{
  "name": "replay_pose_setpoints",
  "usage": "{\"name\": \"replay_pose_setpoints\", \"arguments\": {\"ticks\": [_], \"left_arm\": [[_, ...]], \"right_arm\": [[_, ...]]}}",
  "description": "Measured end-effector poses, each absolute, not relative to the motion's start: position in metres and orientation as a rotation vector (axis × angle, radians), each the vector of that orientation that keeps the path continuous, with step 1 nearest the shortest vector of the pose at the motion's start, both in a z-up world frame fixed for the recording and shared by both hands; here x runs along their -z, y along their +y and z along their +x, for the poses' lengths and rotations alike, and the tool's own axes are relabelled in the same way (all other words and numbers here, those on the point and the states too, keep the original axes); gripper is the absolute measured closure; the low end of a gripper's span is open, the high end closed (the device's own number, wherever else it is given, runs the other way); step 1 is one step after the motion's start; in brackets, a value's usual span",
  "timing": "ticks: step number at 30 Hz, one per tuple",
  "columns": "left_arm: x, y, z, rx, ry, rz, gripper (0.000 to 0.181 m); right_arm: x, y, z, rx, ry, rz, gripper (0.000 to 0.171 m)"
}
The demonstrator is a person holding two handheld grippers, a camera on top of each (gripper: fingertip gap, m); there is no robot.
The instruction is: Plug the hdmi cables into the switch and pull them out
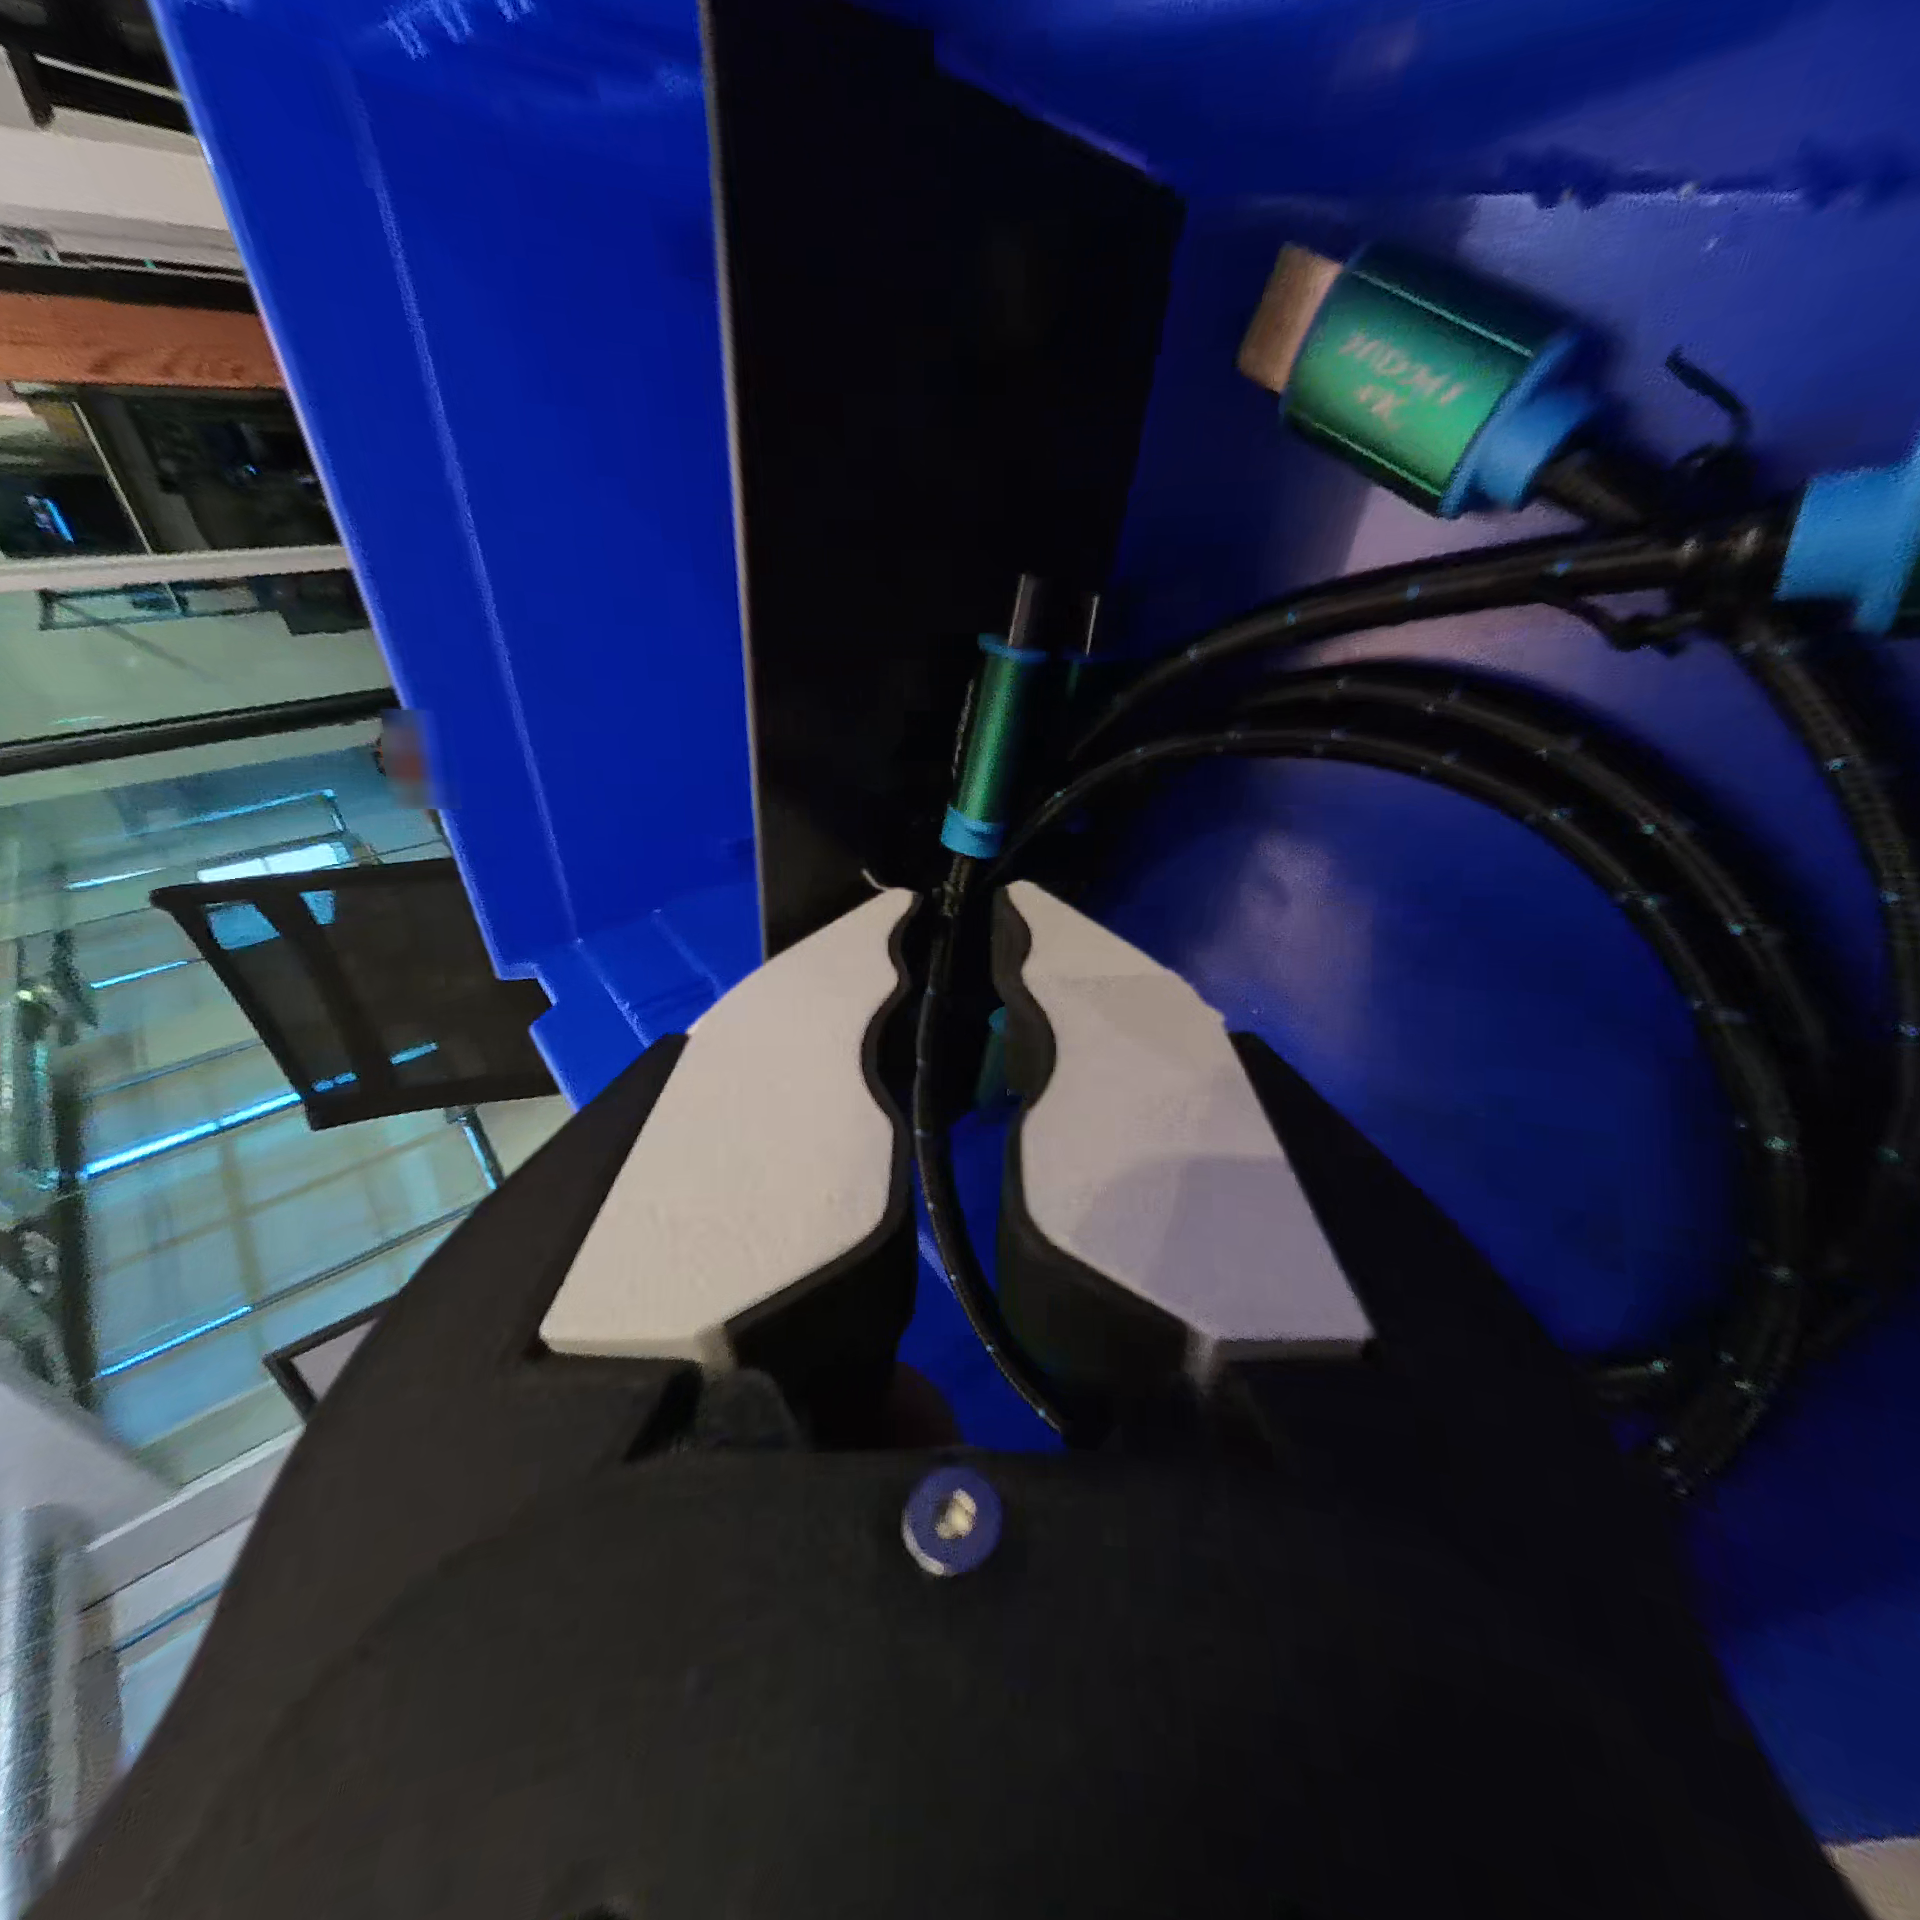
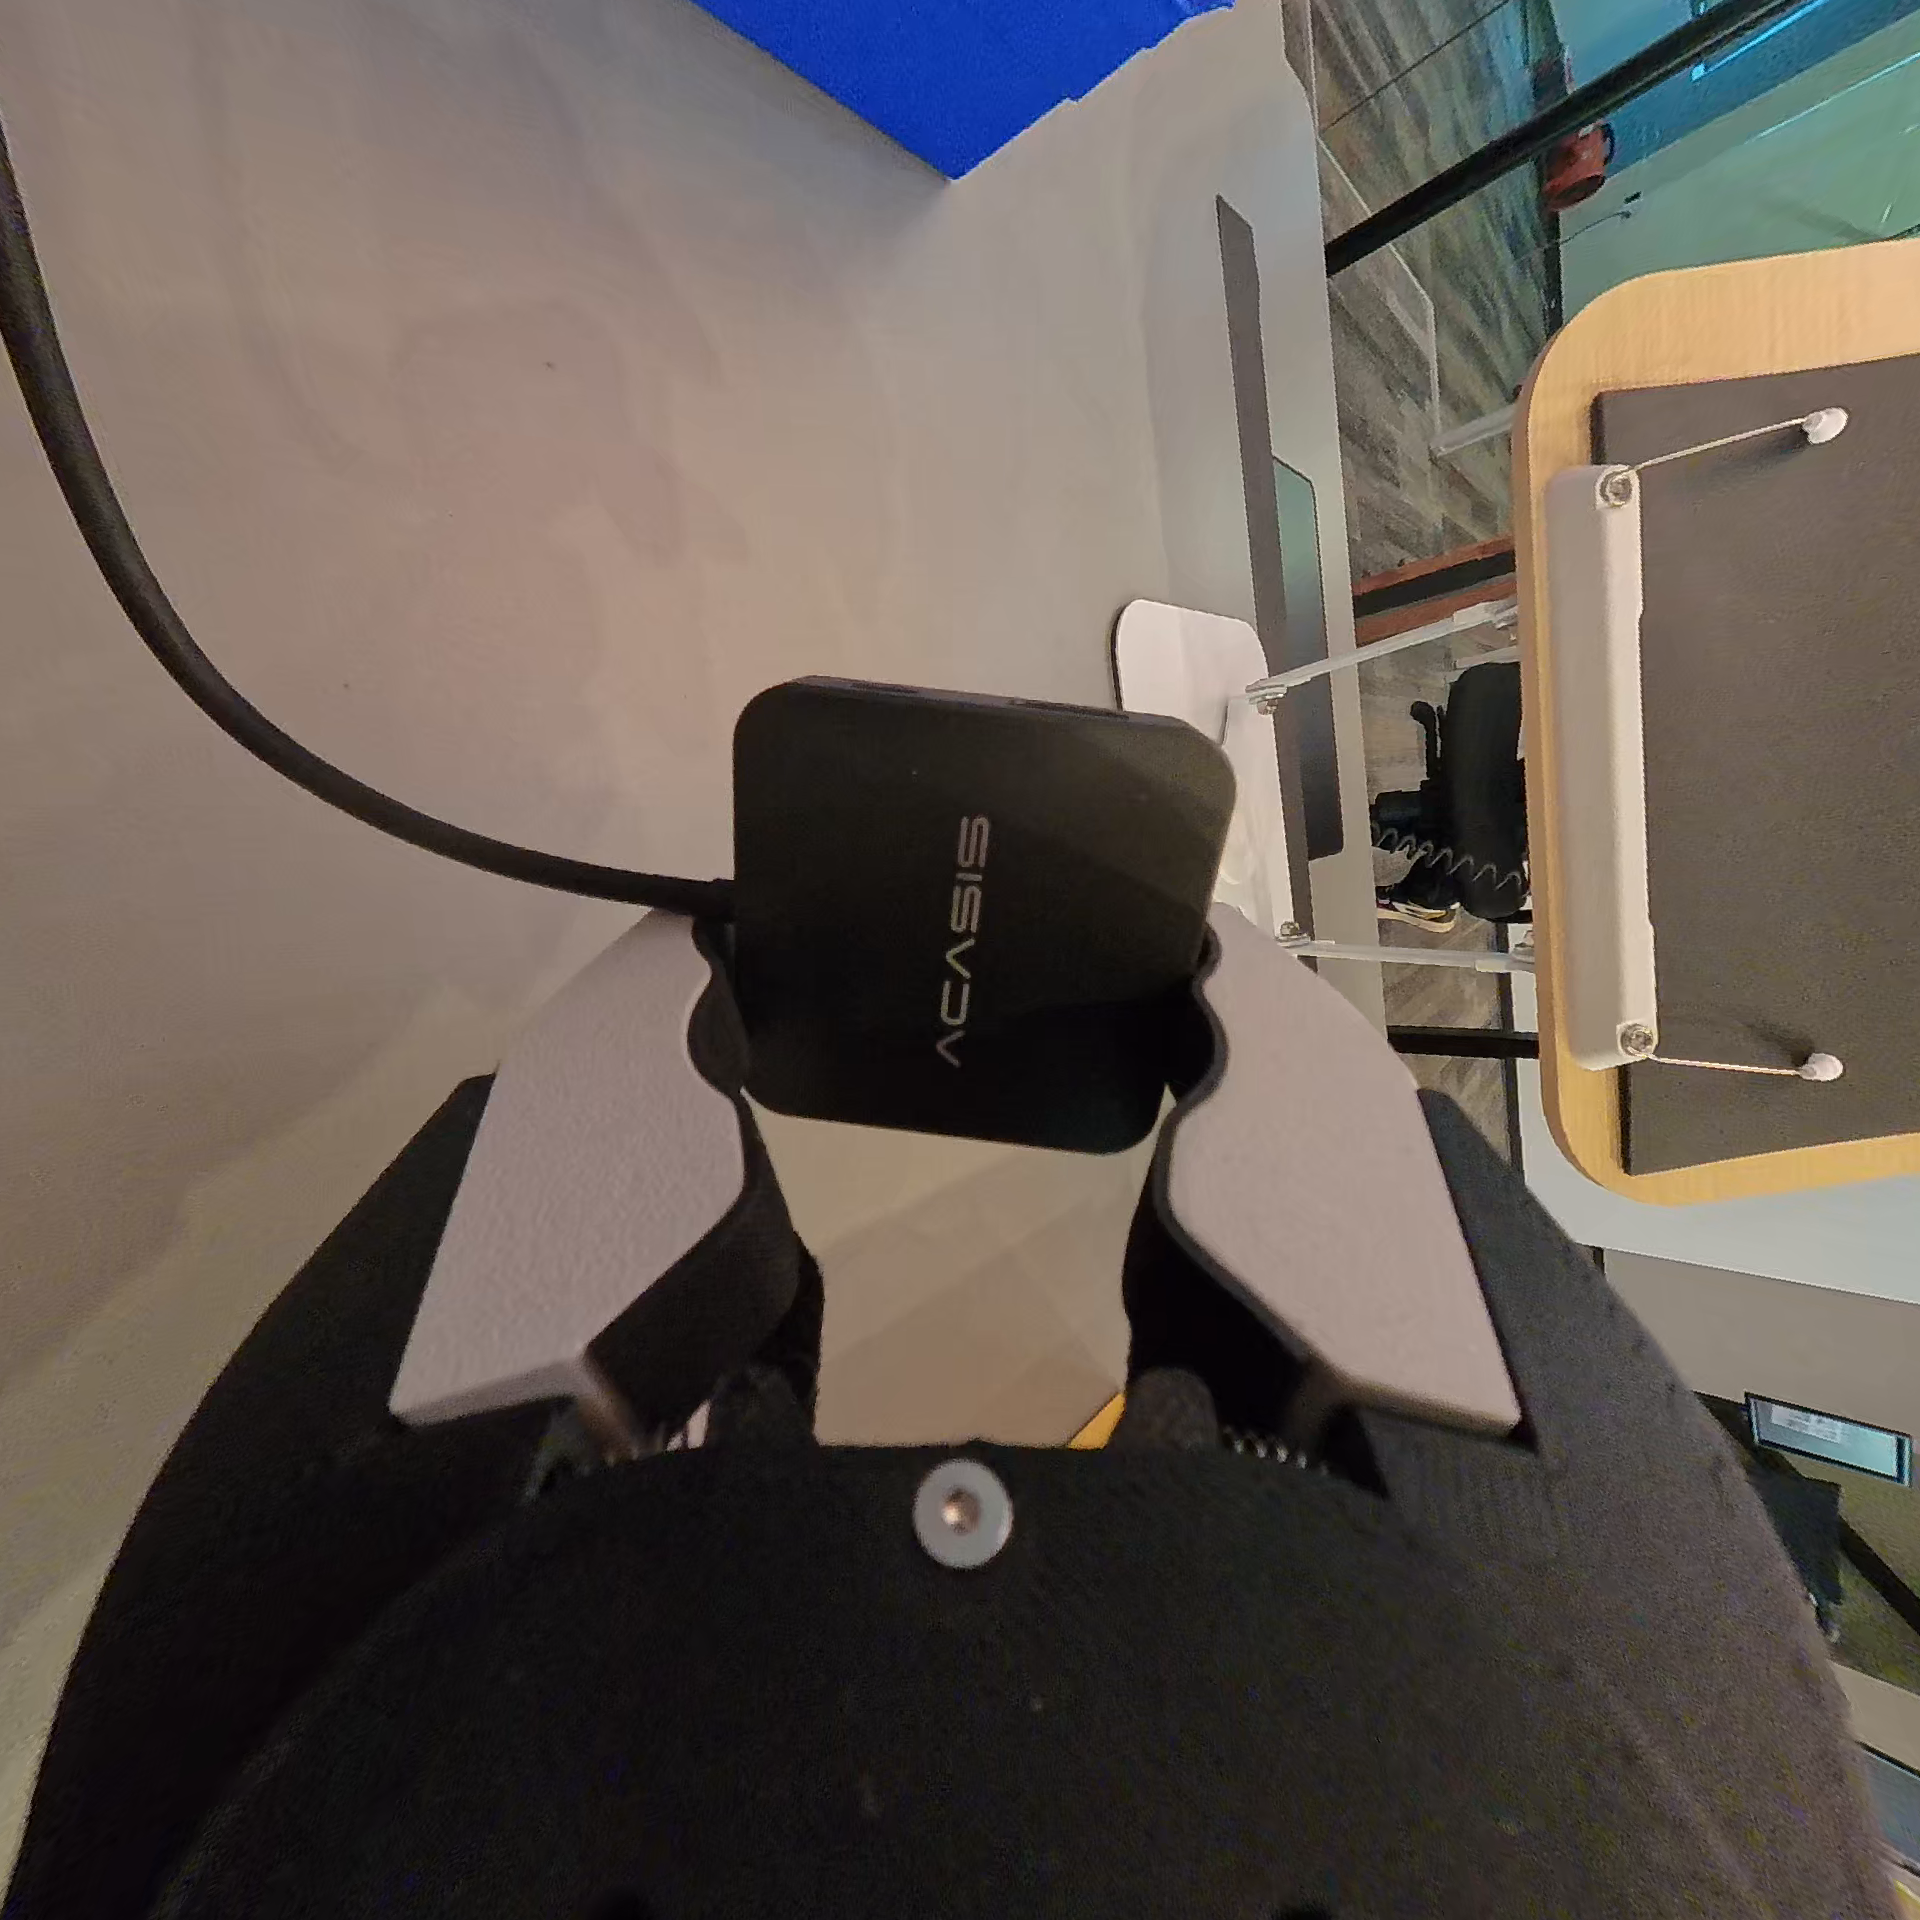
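Black switch (image 2: pixel 977 914) clamped edgewise in right claw (image 2: pixel 956 961), beyond table edge.

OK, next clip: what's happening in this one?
A person works two handheld grippers. The right gripper is shut on a black switch over a pale table. The left gripper reaches into a blue bin and pinches a braided HDMI cable just behind its green plug. Nothing is plugged in yet.
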State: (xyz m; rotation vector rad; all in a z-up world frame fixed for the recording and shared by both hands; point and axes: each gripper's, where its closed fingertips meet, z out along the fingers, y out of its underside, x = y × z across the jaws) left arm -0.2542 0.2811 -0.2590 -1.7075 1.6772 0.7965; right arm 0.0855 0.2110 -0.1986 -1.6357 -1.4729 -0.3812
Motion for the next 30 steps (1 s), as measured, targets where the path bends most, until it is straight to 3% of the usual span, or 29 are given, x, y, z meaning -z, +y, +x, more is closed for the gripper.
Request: {"name": "replay_pose_setpoints", "arguments": {"ticks": [30], "left_arm": [[0.152,0.265,-0.215,-0.949,1.334,-1.223,0.173]], "right_arm": [[0.193,0.206,0.08,0.204,-1.431,-1.598,0.092]]}}
